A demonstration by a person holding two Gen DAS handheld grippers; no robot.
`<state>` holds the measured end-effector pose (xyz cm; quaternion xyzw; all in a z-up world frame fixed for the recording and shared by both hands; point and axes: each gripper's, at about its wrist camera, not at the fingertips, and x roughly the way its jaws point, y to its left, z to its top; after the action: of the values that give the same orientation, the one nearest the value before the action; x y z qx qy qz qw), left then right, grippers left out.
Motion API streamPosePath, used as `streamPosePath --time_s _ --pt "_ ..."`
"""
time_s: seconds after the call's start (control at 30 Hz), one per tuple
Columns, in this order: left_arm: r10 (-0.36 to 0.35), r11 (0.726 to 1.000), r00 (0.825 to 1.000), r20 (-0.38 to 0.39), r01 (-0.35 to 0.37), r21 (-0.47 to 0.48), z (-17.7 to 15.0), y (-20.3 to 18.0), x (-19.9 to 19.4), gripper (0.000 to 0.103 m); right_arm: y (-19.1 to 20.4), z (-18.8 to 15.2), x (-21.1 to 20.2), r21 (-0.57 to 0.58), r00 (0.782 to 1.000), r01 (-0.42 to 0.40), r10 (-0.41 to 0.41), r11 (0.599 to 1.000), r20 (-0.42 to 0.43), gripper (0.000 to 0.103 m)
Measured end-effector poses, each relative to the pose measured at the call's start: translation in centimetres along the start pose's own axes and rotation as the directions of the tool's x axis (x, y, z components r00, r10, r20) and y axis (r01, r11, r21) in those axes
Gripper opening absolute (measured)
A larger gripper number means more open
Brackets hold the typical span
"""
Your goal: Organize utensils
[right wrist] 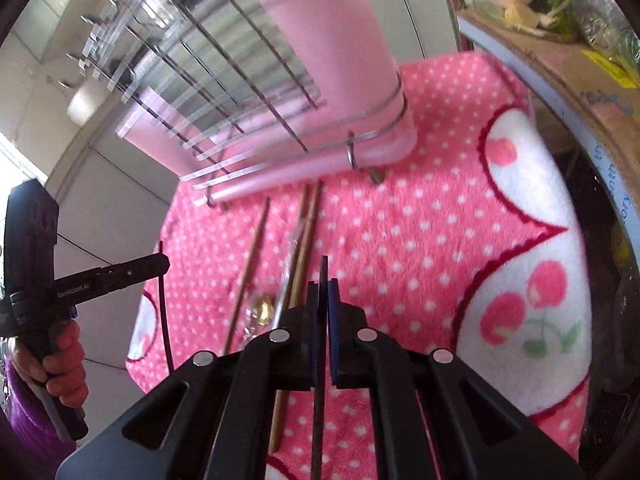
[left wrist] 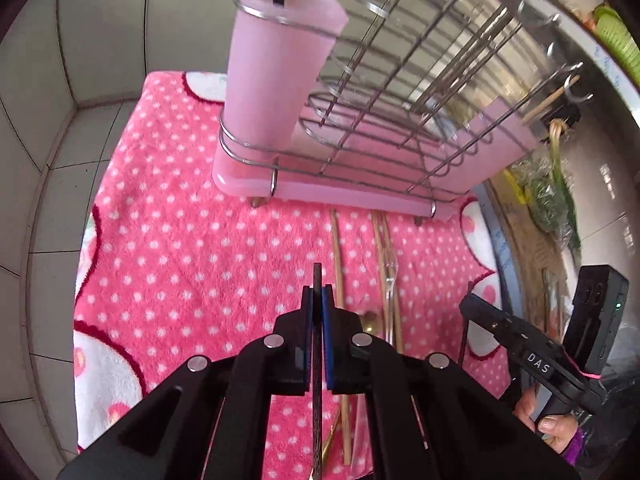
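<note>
Between both fingers (left wrist: 308, 312): dark chopsticks (left wrist: 317, 280).

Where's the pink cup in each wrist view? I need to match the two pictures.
Left wrist: the pink cup stands upper centre, at the left end of the wire rack.
Right wrist: the pink cup is upper centre, blurred, at the rack's right end.
Shared landmark: the polka-dot towel under the rack, with wooden chopsticks lying on it.

Rack (left wrist: 360, 120) on towel (left wrist: 180, 240); chopsticks (left wrist: 338, 264) before rack.
</note>
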<state>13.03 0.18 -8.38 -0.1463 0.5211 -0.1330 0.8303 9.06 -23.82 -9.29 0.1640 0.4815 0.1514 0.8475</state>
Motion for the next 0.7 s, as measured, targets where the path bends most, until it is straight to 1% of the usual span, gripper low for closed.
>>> streamPosePath --time_s 0.07,0.17,0.23,0.37,0.57,0.63,0.7 --pt "-0.018 1.000 0.998 0.053 0.019 -0.009 -0.4 -0.2 -1.5 0.004 -0.1 0.0 -1.4 0.004 0.999 -0.007 0.007 1.000 0.048 0.005" --pt "-0.040 0.999 0.988 0.147 0.040 0.004 -0.4 -0.1 -4.4 0.004 -0.2 0.2 -3.2 0.014 0.995 -0.020 0.019 1.000 0.101 0.005" --pt "-0.058 0.998 0.978 0.201 0.055 0.019 -0.7 0.2 -6.7 0.004 0.0 0.4 -4.2 0.010 0.991 -0.019 0.017 1.000 0.133 0.005" --pt "-0.082 0.996 0.952 0.294 0.074 0.038 -0.2 0.2 -9.8 0.004 0.4 1.3 -6.0 -0.009 0.981 -0.007 0.008 1.000 0.194 0.005" --pt "-0.100 0.995 0.911 0.400 0.082 0.060 1.5 -0.3 -13.7 0.004 2.1 3.7 -10.2 -0.069 0.952 0.023 -0.001 0.997 0.307 0.005" --pt "-0.108 0.994 0.897 0.428 0.087 0.069 2.0 -0.5 -14.9 0.004 2.8 5.0 -12.2 -0.094 0.935 0.040 -0.004 0.995 0.355 0.005" --pt "-0.108 0.993 0.886 0.452 0.080 0.081 2.7 -0.8 -16.0 0.004 3.5 6.2 -13.8 -0.112 0.923 0.054 -0.006 0.992 0.385 0.005"
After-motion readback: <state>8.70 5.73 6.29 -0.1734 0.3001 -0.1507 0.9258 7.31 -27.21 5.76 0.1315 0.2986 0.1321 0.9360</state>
